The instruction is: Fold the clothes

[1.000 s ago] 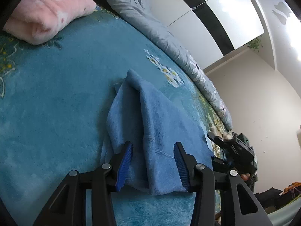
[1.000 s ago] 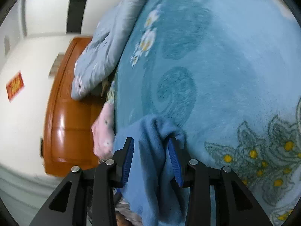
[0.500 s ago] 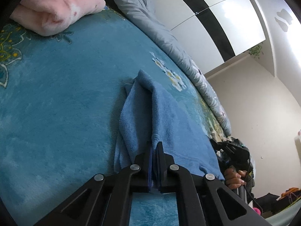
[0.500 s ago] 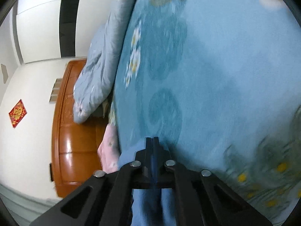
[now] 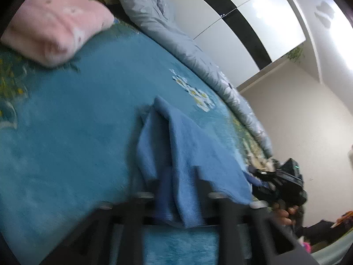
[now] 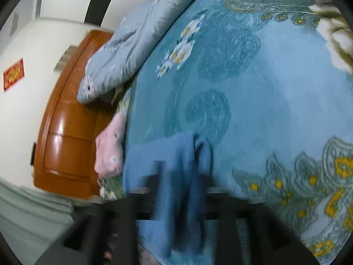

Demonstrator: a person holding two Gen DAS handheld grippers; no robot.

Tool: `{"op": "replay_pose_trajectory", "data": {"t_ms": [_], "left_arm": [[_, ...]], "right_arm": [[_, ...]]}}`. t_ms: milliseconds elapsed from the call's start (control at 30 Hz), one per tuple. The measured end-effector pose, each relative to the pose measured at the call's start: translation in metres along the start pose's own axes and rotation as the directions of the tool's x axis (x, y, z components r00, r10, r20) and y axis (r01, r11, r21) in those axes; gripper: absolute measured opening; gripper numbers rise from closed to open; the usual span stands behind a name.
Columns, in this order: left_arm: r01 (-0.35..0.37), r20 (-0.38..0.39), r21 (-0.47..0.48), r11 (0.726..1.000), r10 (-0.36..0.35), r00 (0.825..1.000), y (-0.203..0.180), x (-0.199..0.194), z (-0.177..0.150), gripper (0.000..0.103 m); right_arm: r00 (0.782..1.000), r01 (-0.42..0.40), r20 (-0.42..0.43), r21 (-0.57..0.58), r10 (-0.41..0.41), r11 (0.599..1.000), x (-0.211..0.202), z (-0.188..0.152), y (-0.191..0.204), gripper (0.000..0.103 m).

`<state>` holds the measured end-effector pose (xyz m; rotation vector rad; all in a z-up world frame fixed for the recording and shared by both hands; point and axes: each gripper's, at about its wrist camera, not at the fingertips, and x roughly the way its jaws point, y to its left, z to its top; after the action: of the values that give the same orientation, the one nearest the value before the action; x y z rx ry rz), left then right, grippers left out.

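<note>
You're at a bed under a teal patterned blanket; grey duvet along the far edge, white wardrobe behind, wooden headboard. Blue garment lies folded near you. Your left gripper and right gripper have just sprung apart, cloth loose between the jaws.
</note>
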<state>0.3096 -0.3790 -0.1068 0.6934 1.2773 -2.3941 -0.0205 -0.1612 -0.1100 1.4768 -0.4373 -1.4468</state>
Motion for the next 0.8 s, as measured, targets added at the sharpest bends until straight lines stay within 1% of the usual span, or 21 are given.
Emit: {"op": "replay_pose_trajectory", "data": {"t_ms": [33, 100, 133, 167, 200, 300, 333, 400, 500, 600, 800], "left_arm": [[-0.016, 0.001, -0.002, 1.000, 0.016, 1.000, 0.002, 0.000, 0.002, 0.068], [-0.036, -0.001, -0.021, 0.999, 0.036, 0.999, 0.009, 0.002, 0.006, 0.069], [-0.041, -0.015, -0.038, 0.998, 0.040, 0.999, 0.014, 0.005, 0.007, 0.069], [-0.042, -0.037, -0.059, 0.997, 0.040, 0.999, 0.019, 0.009, 0.008, 0.070], [-0.044, -0.059, -0.081, 0.996, 0.039, 0.997, 0.025, 0.014, 0.008, 0.070], [0.008, -0.079, -0.098, 0.995, -0.016, 0.997, 0.026, 0.020, 0.009, 0.071], [0.034, -0.094, -0.100, 0.994, -0.043, 0.995, 0.025, 0.023, 0.010, 0.072], [0.082, -0.142, -0.109, 0.991, -0.097, 0.985, 0.024, 0.033, 0.011, 0.074], [0.076, -0.164, -0.101, 0.992, -0.092, 0.982, 0.020, 0.041, 0.015, 0.076], [0.095, -0.187, -0.102, 0.990, -0.113, 0.976, 0.016, 0.047, 0.018, 0.080], [0.109, -0.234, -0.055, 0.993, -0.119, 0.965, 0.001, 0.058, 0.018, 0.080]], "right_arm": [[1.000, 0.003, -0.012, -0.014, -0.003, 1.000, 0.001, -0.004, 0.001, 0.067], [0.999, 0.008, -0.035, -0.042, -0.010, 0.999, 0.002, -0.013, 0.002, 0.068], [0.999, 0.017, -0.044, -0.052, -0.019, 0.998, 0.004, -0.015, 0.003, 0.070], [0.998, 0.025, -0.053, -0.062, -0.028, 0.998, 0.005, -0.018, 0.003, 0.074], [0.998, 0.032, -0.056, -0.068, -0.035, 0.997, 0.006, -0.020, 0.003, 0.075], [0.997, 0.039, -0.071, -0.057, -0.043, 0.998, 0.016, -0.023, 0.003, 0.076], [0.996, 0.032, -0.077, -0.044, -0.035, 0.999, 0.020, -0.024, 0.002, 0.076], [0.996, 0.026, -0.084, -0.034, -0.029, 0.999, 0.026, -0.025, 0.002, 0.076], [0.996, 0.022, -0.088, -0.039, -0.025, 0.999, 0.034, -0.025, 0.007, 0.076], [0.995, 0.007, -0.098, -0.043, -0.011, 0.999, 0.041, -0.027, 0.012, 0.076], [0.992, -0.018, -0.126, -0.063, 0.010, 0.998, 0.051, -0.034, 0.018, 0.076]]}}
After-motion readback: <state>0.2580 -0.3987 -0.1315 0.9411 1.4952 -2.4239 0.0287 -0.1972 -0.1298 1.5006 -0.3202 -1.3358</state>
